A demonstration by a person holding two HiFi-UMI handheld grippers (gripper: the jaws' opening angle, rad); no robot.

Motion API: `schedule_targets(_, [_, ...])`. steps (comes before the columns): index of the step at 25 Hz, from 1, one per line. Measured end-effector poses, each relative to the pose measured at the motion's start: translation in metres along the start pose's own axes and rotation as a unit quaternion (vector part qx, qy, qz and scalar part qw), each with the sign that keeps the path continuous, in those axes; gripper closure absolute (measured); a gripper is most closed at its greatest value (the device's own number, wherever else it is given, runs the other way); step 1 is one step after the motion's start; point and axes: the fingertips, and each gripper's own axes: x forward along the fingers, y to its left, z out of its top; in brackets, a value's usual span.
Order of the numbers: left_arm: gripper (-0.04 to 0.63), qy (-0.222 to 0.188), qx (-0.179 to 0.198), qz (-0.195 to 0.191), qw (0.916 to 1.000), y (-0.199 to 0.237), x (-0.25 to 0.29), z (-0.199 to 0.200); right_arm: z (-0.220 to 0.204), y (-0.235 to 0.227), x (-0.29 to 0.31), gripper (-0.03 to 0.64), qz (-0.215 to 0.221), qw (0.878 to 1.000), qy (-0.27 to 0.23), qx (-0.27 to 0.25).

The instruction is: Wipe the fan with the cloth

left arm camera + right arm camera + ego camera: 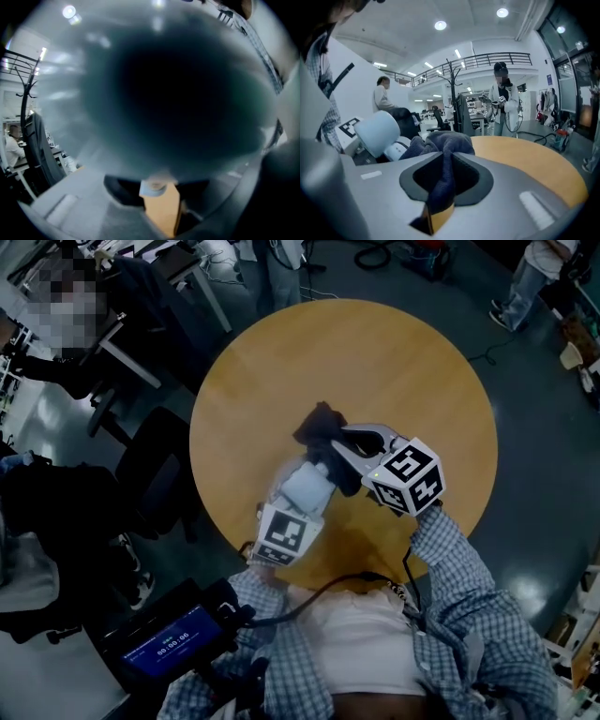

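Fingers (511, 199) of right gripper (440, 187) pinch cloth (443, 140); left gripper (157, 192)'s fingers (79, 211) clasp fan (307, 488).

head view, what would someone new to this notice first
The round wooden table fills the middle of the head view. Over its near side the right claw pinches a dark cloth, close beside a pale fan held in the left claw.
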Motion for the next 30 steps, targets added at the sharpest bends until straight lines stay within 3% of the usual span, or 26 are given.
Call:
schedule_targets(3, [0.451, -0.006, 0.002, 0.000, 1.0000, 0.000, -0.002, -0.002, -0.018, -0.023, 0.014, 0.555, -0.021, 0.999, 0.024, -0.005])
schedule_targets(7, [0.451, -0.024, -0.010, 0.013, 0.9996, 0.005, -0.008, 0.013, -0.029, -0.050, 0.005, 0.555, -0.054, 0.996, 0.005, 0.064])
schedule_targets(11, [0.451, -0.038, -0.024, 0.024, 0.9987, 0.014, -0.013, 0.025, -0.034, -0.036, -0.005, 0.555, -0.018, 0.988, -0.043, 0.151])
schedule_targets(17, [0.451, -0.057, -0.050, 0.032, 0.9966, 0.020, -0.007, 0.030, -0.072, -0.006, 0.002, 0.555, 0.007, 0.978, -0.026, 0.205])
schedule_targets(20, [0.451, -0.062, -0.062, 0.029, 0.9958, 0.019, -0.004, 0.037, -0.077, 0.018, 0.000, 0.555, 0.023, 0.977, -0.024, 0.211])
schedule_targets(27, [0.451, -0.030, -0.051, 0.032, 0.9977, 0.019, 0.001, 0.021, -0.087, 0.051, -0.024, 0.555, 0.055, 0.979, -0.014, 0.196])
schedule_targets(30, [0.451, -0.009, -0.045, 0.026, 0.9986, 0.015, 0.005, 0.013, -0.097, 0.047, -0.046, 0.555, 0.033, 0.978, -0.013, 0.208])
